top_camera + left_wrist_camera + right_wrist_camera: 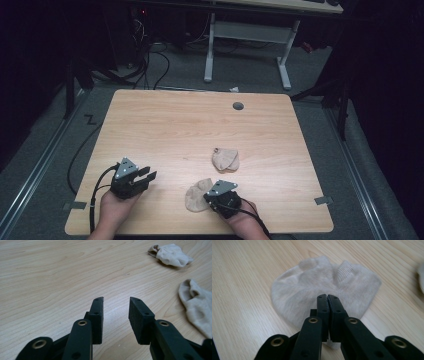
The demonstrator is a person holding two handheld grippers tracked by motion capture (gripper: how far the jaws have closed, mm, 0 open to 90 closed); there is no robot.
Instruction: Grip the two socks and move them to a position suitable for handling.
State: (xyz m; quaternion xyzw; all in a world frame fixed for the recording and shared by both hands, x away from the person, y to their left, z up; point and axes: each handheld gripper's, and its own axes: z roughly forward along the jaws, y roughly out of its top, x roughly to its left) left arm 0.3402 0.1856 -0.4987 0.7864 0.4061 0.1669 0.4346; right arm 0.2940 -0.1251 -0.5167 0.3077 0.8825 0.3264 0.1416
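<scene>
Two beige socks lie on the pale wooden worktop (165, 125), well apart from each other. The nearer sock (322, 282) sits flat and rumpled toward the person's edge, just beside the right gripper (328, 297); the far sock (225, 160) lies bunched further in, toward the middle.

The right gripper's fingers are clenched together over the nearer sock. In the right gripper view the two pads meet with no gap, their tips above the cloth, but I cannot tell whether a fold of fabric is pinched between them or whether they merely rest on it. The left gripper (116, 301) hovers over bare wood at the left, its fingers released and partly spread, nothing between them.

The step in hand looks like taking hold of the nearer sock, probably to pair it with the other or fold it. The next move calls for a confirmed pinch on the fabric, then a small lift to test it. If the cloth stays down, the fingers need to reopen and bite lower. The left gripper is free to come across and steady the opposite edge.
</scene>
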